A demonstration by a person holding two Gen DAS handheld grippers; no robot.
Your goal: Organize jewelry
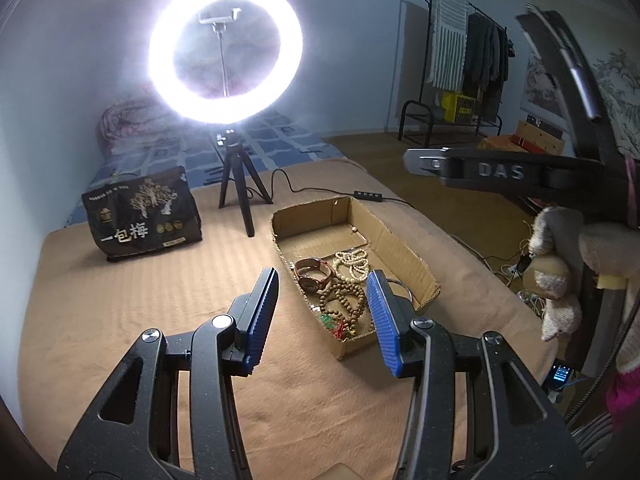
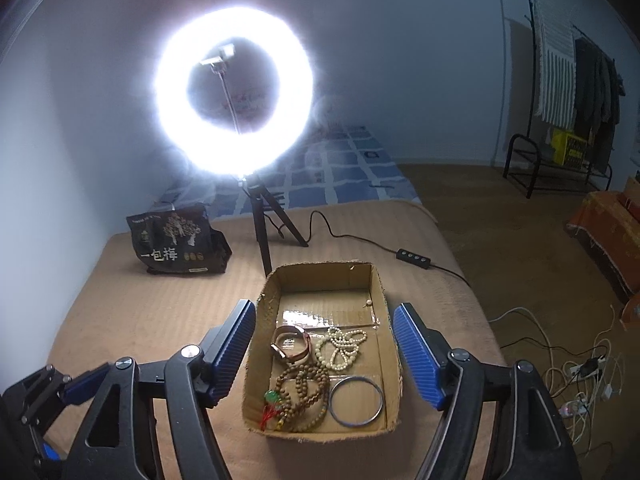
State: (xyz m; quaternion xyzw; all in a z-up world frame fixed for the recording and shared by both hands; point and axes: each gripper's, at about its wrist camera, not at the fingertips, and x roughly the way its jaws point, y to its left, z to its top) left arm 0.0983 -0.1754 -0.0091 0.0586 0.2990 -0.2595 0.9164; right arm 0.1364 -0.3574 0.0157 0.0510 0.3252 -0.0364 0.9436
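An open cardboard box (image 2: 382,292) lies on the tan bed cover. In it are a brown-strapped watch (image 2: 294,346), a string of white beads (image 2: 342,350), a long strand of brown wooden beads (image 2: 304,392) with a red and green pendant (image 2: 272,400), and a silver bangle (image 2: 331,402). My right gripper (image 2: 325,310) hangs open above the box's near half, with nothing between its blue pads. My left gripper (image 1: 323,280) is open too, above the cover just left of the box (image 1: 400,248), and holds nothing. In the left wrist view its right finger hides most of the bangle.
A lit ring light (image 2: 234,92) on a black tripod stands behind the box, its cable and switch (image 2: 414,258) trailing right. A black snack bag (image 2: 178,244) sits at the back left. The bed's edge runs along the right, with loose cables (image 2: 580,368) on the floor.
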